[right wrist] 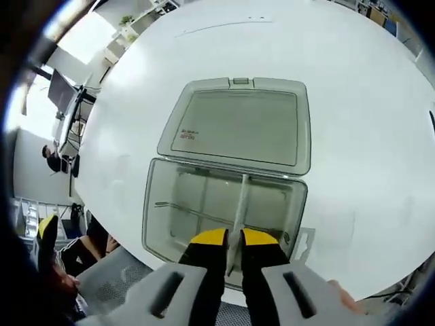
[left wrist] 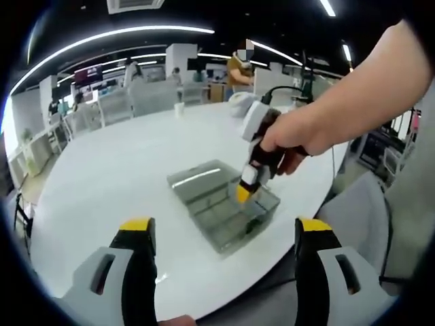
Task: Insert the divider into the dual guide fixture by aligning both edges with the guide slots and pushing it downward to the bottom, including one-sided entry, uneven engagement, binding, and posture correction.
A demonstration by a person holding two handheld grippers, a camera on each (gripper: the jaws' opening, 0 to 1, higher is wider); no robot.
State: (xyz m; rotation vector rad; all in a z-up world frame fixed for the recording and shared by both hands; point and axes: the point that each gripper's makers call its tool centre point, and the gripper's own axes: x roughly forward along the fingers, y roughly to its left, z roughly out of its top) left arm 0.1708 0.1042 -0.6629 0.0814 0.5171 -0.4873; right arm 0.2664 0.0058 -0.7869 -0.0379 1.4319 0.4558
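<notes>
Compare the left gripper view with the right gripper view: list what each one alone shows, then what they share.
Left gripper view alone: the left gripper open above the table edge, the person's hand and people at far desks. Right gripper view alone: the divider pinched between the right gripper's jaws and red print on the open lid. Both share the clear box, white table and right gripper.

A round white table (left wrist: 122,170) bears a white cup (left wrist: 179,109); grey chairs (left wrist: 115,105) stand behind it, ceiling light strips (left wrist: 122,32) overhead.

Divider (right wrist: 239,210) inside box (right wrist: 163,204), on table (right wrist: 367,136).
</notes>
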